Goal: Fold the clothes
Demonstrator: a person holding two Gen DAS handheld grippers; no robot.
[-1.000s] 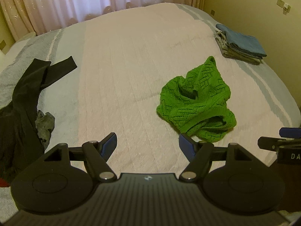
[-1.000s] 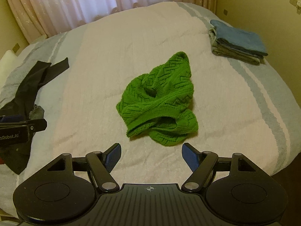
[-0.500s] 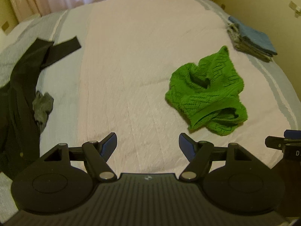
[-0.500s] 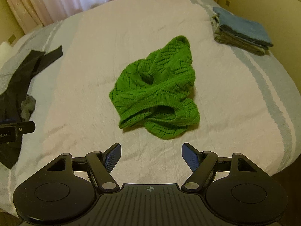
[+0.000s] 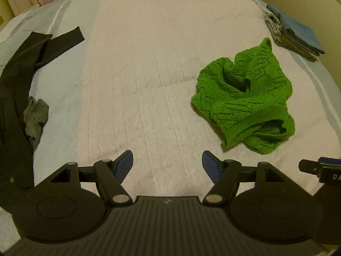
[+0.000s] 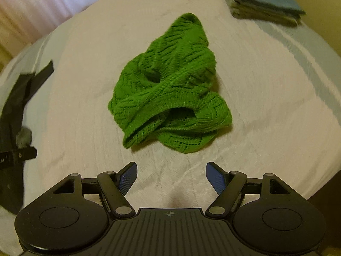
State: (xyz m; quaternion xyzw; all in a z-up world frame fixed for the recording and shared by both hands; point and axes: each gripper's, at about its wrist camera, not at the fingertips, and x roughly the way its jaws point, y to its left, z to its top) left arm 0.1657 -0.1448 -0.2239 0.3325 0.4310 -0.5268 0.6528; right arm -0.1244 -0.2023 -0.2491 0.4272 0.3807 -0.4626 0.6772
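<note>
We hold both grippers, left gripper (image 5: 167, 162) and right gripper (image 6: 171, 173), wide open and should grab the green sweater (image 6: 170, 89) by its edge.

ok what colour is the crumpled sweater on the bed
Bright green sweater, open-knit zigzag pattern; clearest in the right wrist view.

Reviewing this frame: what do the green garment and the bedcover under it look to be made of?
Green garment: looks like knitted yarn, matte, with an openwork zigzag pattern and a ribbed band at the hem; whether wool or acrylic cannot be told. Bedcover: seems a soft, slightly fuzzy woven or quilted fabric, pale pink with blue-grey stripes at the sides, showing faint stitched lines; the fibre is not clear.
</note>
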